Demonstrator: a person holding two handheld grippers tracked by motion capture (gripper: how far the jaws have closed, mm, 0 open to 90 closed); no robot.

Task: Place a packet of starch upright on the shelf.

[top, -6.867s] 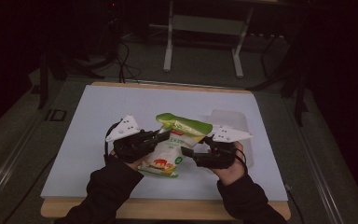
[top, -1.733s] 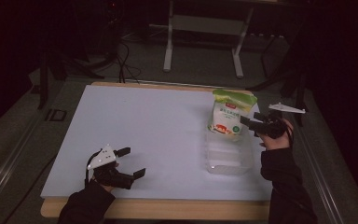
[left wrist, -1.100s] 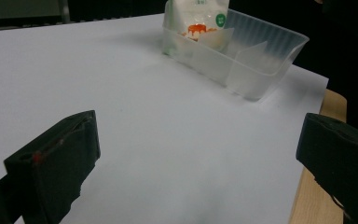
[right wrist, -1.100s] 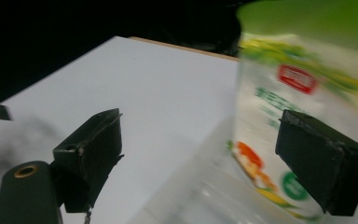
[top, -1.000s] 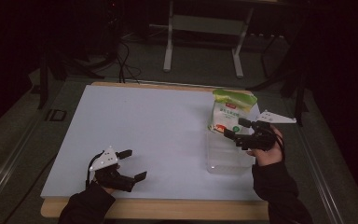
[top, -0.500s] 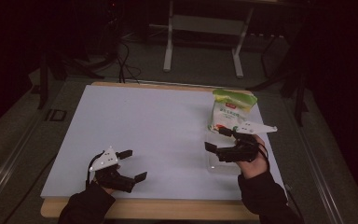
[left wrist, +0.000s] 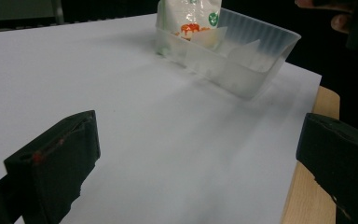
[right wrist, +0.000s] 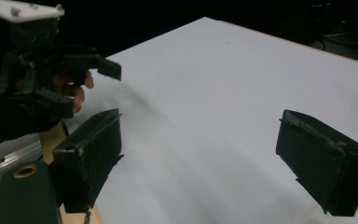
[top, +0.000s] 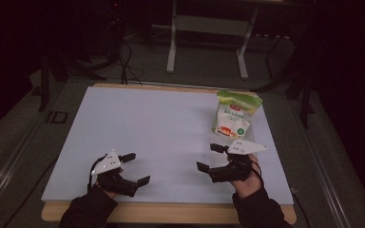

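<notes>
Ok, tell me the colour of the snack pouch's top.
Green, on the snack pouch; clearest in the high view.

Top of the pouch (left wrist: 189,18) cut off by the upper edge of the left gripper view; base sunk behind the frosted wall of the clear tray (left wrist: 242,70), contents there blurred. Print on the pouch too small to read from the high view. Tray barely traceable from above. Right gripper (top: 210,157) partly covered by its own grey plate. Forearms cropped at the bottom edge
</notes>
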